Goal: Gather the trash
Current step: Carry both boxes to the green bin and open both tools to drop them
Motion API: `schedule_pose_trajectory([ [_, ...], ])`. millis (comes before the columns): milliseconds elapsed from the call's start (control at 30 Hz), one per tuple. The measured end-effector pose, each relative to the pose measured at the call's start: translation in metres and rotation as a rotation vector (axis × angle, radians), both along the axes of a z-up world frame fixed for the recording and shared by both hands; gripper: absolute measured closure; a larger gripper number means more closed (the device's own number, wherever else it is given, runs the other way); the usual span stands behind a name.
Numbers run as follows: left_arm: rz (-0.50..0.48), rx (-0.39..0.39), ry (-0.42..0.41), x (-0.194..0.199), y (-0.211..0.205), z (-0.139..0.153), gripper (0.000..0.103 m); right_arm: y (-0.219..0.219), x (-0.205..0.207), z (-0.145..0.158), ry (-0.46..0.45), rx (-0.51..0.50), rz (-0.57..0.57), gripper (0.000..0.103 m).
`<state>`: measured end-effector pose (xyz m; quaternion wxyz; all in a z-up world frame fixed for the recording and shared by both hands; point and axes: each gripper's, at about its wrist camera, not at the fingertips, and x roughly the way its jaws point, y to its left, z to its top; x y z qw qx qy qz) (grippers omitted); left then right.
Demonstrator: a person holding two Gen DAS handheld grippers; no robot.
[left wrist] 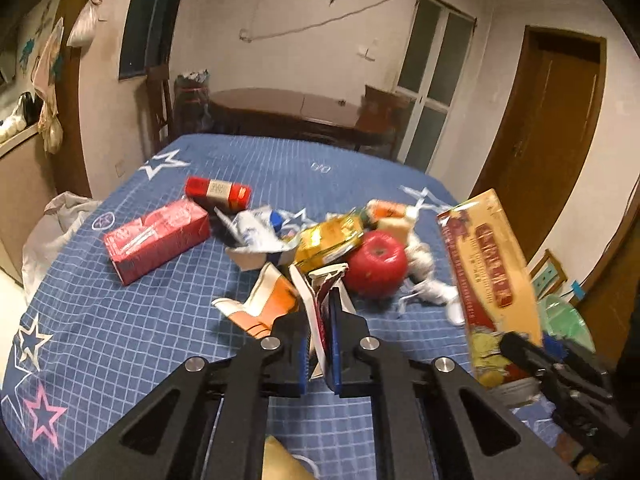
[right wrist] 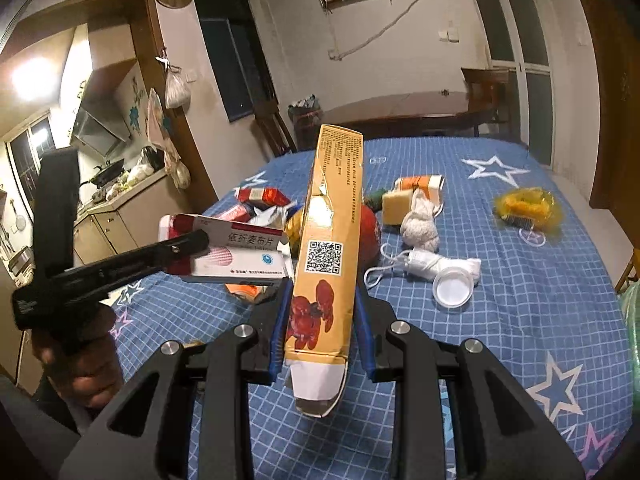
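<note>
A flattened white-and-red medicine box (right wrist: 224, 250) is clamped in the left gripper (left wrist: 320, 312) above the blue checked counter (left wrist: 120, 320); a thin edge grip could let it slide out. Loose trash, a red apple (left wrist: 376, 262) among it, lies between. The tall yellow carton (right wrist: 326, 248) is pinched low in the right gripper (right wrist: 322, 320) and may tip over.

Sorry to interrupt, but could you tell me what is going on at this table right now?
A person is clearing trash off a table with a blue star-print cloth, holding a gripping tool in each hand. The left tool is shut on a flattened white and red medicine box, lifted off the cloth. The right tool clamps a long yellow carton, held upright. Still lying on the cloth are a red apple, a red box, crumpled wrappers and a clear plastic lid.
</note>
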<state>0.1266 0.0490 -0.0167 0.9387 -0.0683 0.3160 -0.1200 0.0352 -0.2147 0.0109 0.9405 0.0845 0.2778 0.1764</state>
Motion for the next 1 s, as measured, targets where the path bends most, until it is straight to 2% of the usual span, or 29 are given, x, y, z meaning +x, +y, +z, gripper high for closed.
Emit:
schedule_pose_trajectory([
  [200,-0.057,-0.015,-0.081,-0.022,-0.022,0.044,0.094,-0.022,-0.013,0.017,-0.065,0.01,-0.047,0.075],
  [400,-0.166,0.014,-0.163,-0.03,-0.085,0.079,0.094,-0.068,-0.034,0.038,-0.141,0.01,-0.181,0.075],
  [700,-0.436,-0.003,-0.267,-0.045,-0.226,0.114,0.094,-0.169,-0.084,0.067,-0.223,-0.051,-0.499,0.075],
  [833,-0.563,0.001,-0.273,-0.048,-0.303,0.114,0.094,-0.221,-0.106,0.069,-0.197,-0.083,-0.653,0.075],
  [1000,-0.682,0.031,-0.25,-0.051,-0.384,0.1,0.094,-0.267,-0.124,0.059,-0.131,-0.09,-0.776,0.075],
])
